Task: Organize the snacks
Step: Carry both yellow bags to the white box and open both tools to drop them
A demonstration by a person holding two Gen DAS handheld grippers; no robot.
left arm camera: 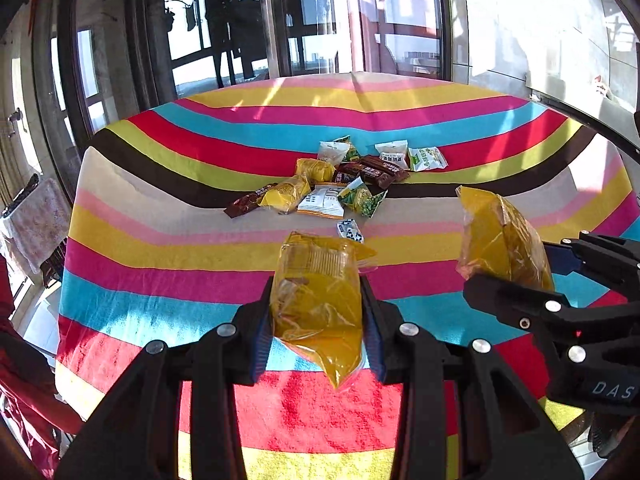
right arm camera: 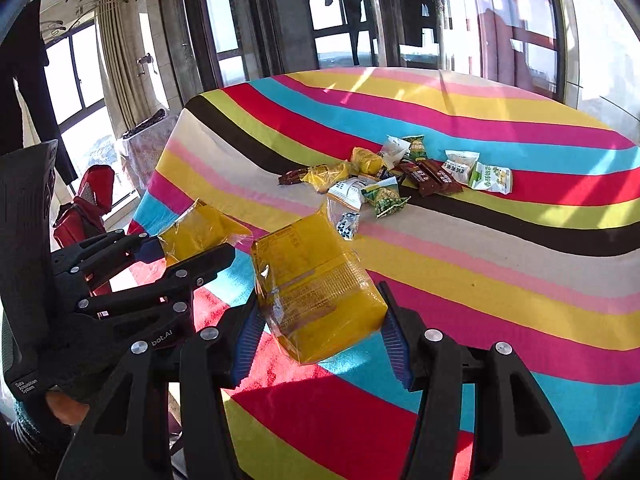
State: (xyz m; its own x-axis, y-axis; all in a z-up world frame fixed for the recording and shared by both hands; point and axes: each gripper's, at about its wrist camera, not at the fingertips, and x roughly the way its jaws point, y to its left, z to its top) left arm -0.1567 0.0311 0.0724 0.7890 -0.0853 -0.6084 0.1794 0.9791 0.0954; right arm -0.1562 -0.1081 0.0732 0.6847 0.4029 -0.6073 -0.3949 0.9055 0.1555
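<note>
Here, two yellow snack packets are off the table, each clamped in a gripper above the near part of the striped tablecloth [left arm camera: 160,280]. The left packet [left arm camera: 318,304] sits upright between the blue pads of the left gripper [left arm camera: 318,336], its clear wrapper sticking out above and below the fingers; the jaws are pinched on its sides. In the right wrist view the same packet [right arm camera: 200,228] shows at the left, held up by that gripper [right arm camera: 176,256]. The right packet [right arm camera: 320,284], a broader block with printed text on its face, is tilted and squeezed between the pads of the right gripper [right arm camera: 324,332]; from the left wrist view it [left arm camera: 500,240] hangs at the right edge of the picture in that gripper [left arm camera: 532,272]. The two packets are apart, not touching.

Farther in, toward the middle of the table, lies the pile of remaining snacks [left arm camera: 340,180]: brown bars [left arm camera: 372,170], more yellow packets [left arm camera: 286,196], green packets [left arm camera: 362,200], white packets [left arm camera: 394,152] and a small blue-and-white one [left arm camera: 351,231] nearest the grippers. Beyond the far edge of the table stand large windows [left arm camera: 224,40], with curtains [right arm camera: 120,56] to the left.
</note>
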